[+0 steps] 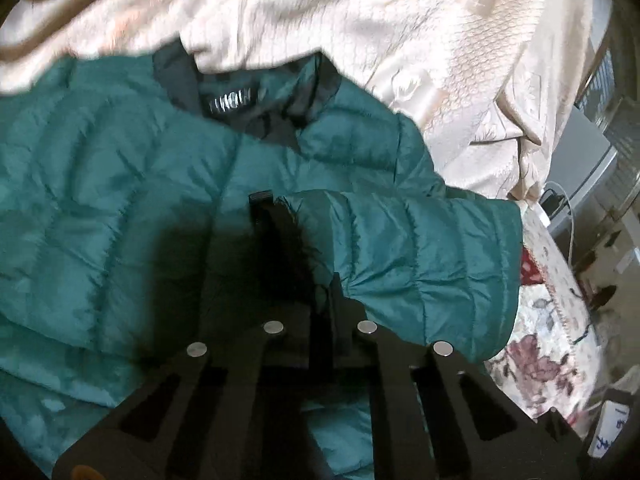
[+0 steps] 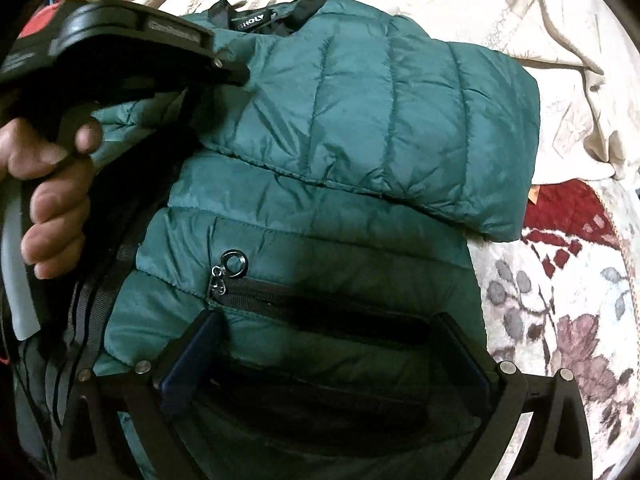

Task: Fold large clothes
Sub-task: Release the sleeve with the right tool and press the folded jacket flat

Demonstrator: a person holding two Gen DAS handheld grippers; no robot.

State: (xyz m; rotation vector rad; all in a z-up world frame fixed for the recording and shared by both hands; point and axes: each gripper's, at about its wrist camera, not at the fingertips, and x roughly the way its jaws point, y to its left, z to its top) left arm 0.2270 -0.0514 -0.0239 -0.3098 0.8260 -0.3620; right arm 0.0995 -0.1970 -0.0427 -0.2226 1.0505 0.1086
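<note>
**Green puffy jacket, one claw pinching its sleeve**

The left claw (image 1: 276,216) is clenched tight. Its two black fingers (image 1: 260,208) are pressed together, and the cuff end of the sleeve (image 1: 408,248) sits right at them, so it looks pinched there. In the right wrist view the same claw (image 2: 236,74) comes in from the far left, and a person's hand (image 2: 52,184) grips its handle.

The right claw (image 2: 324,344) is wide apart and grasps nothing. Its fingers (image 2: 200,344) stand on each side of the black pocket zipper (image 2: 320,312), low over the jacket front. Whether the tips touch the cloth cannot be told. A small round zipper pull (image 2: 236,262) lies at the left end of that zipper.

The green puffy jacket (image 2: 320,240) lies flat on a bed. Its sleeve is folded across the chest and reaches to the right. The black collar (image 2: 296,8) with a small label (image 2: 248,24) is at the far end.

Beyond the collar lies a cream bedspread (image 1: 400,40), all crumpled. To the right of the jacket is a flowered blanket (image 2: 560,320) with red and grey-pink patches.
</note>
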